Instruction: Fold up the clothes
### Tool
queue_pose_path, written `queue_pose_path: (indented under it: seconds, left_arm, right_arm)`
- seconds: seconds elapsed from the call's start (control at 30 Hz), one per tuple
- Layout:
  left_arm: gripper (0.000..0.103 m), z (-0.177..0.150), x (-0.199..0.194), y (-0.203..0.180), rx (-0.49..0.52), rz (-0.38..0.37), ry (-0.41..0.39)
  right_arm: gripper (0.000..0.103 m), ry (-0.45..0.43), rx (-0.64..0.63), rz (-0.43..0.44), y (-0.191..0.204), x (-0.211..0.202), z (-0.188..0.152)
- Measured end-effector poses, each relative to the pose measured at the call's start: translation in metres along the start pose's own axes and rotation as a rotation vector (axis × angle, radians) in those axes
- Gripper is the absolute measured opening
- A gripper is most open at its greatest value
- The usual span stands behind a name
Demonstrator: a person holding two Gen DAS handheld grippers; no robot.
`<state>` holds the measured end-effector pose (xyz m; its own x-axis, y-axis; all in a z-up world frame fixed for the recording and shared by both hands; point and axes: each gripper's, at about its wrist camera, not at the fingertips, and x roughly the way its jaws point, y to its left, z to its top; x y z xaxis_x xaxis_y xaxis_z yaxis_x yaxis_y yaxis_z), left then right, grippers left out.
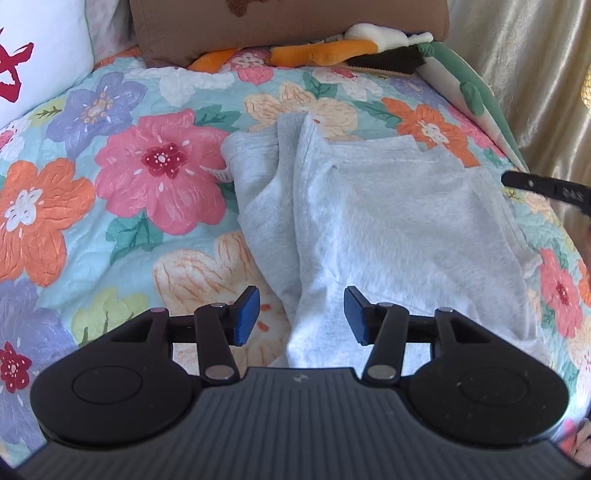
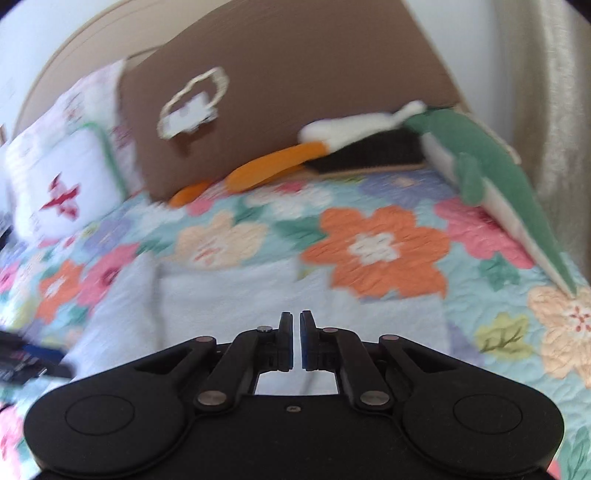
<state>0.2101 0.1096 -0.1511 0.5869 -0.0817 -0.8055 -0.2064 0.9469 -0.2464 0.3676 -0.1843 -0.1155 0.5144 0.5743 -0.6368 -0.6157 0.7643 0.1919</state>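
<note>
garment: grey T-shirt (image 1: pixel 388 221), partly folded, lies on floral quilt (image 1: pixel 122 177); one side doubled over itself along a ridge running away from the camera, sleeve (image 1: pixel 255 177) sticking out on the left
garment, right view: same shirt (image 2: pixel 229 306), blurred, spread right under and ahead of the right tool
left gripper (image 1: pixel 301 314): jaws about half apart, blue pads (image 1: pixel 245 314) clear on both sides, nothing pinched; hangs over the near hem, fold ridge running between the pads
right gripper (image 2: pixel 295 339): jaws almost together, thin slit between pads, no cloth in it that I can see
right tool in left view: black fingertip (image 1: pixel 532 188) pokes in at the right edge, just past the shirt's far right corner
bed head: brown pillow (image 1: pixel 288 26), white pillow with red mark (image 1: pixel 40 62), orange-and-white plush (image 1: pixel 332 50), green plush (image 2: pixel 491 173) along the right edge
backdrop: pale curtain (image 1: pixel 524 74) on the right
</note>
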Motion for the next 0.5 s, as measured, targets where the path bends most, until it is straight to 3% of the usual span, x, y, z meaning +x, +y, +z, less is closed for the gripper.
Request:
queue_pose_path:
  seconds: [0.07,0.1,0.13,0.17,0.23,0.27,0.3,0.33,0.43,0.5]
  left_arm:
    - [0.055,-0.004,0.002,0.003,-0.019,-0.017,0.033]
    - [0.066,-0.006,0.005,0.005,-0.029,-0.026,0.062]
    - [0.073,-0.01,0.009,0.007,-0.042,-0.036,0.113]
    - [0.077,-0.014,0.012,0.007,-0.051,-0.034,0.153]
    - [0.073,-0.021,0.008,0.003,-0.032,0.001,0.139]
    - [0.054,-0.023,0.004,-0.001,-0.009,-0.001,0.111]
    - [0.015,-0.025,0.0,-0.006,0.013,-0.007,0.089]
    - [0.002,-0.024,-0.004,-0.01,0.034,-0.022,0.08]
    - [0.003,-0.02,-0.015,-0.024,0.087,-0.051,0.056]
    - [0.003,-0.013,-0.021,-0.029,0.082,-0.082,0.052]
  right_arm:
    - [0.025,0.066,-0.028,0.09,0.025,-0.008,-0.015]
    - [0.036,0.104,-0.048,0.125,0.037,-0.011,-0.021]
    - [0.04,0.131,-0.075,0.142,0.05,-0.015,-0.027]
    - [0.041,0.156,-0.103,0.157,0.063,-0.019,-0.032]
    - [0.041,0.188,-0.162,0.16,0.083,-0.03,-0.039]
    - [0.041,0.206,-0.19,0.162,0.092,-0.036,-0.042]
    - [0.041,0.214,-0.214,0.175,0.099,-0.043,-0.045]
    - [0.041,0.215,-0.222,0.186,0.103,-0.048,-0.047]
    - [0.042,0.219,-0.195,0.209,0.106,-0.055,-0.054]
    - [0.042,0.226,-0.238,0.167,0.111,-0.055,-0.06]
